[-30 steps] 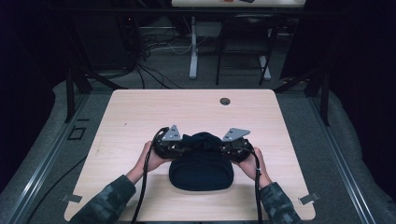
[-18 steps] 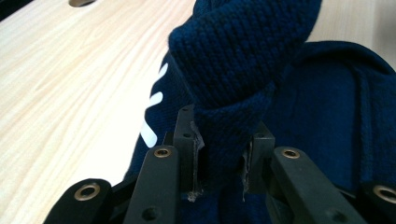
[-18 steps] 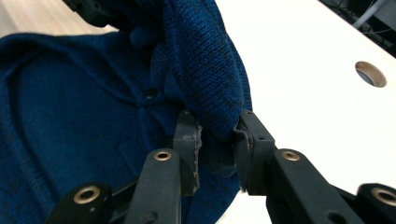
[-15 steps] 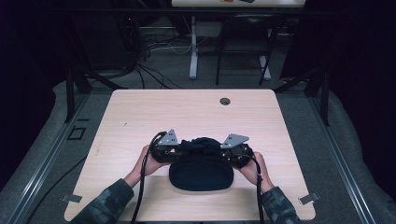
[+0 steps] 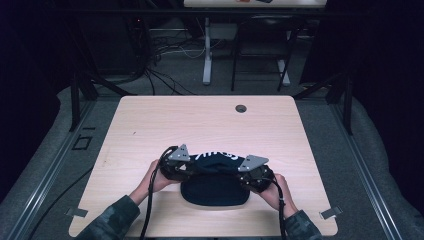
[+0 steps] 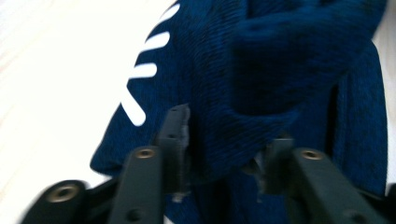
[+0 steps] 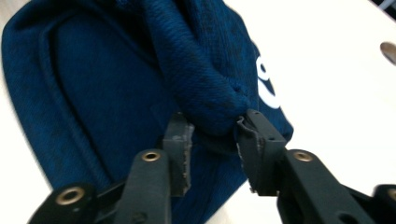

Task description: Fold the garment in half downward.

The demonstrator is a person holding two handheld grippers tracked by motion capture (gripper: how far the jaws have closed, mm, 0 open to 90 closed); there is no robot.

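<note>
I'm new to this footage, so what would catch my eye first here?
A dark blue knit garment with white lettering lies at the table's near edge. The left gripper and right gripper each have a bunched fold between their jaws, which have just been opening.

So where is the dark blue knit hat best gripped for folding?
By the bunched fold at each end of the dark blue knit hat, coming in level from its two sides: the knit gathers there into thick rolls that fit between the jaws.
</note>
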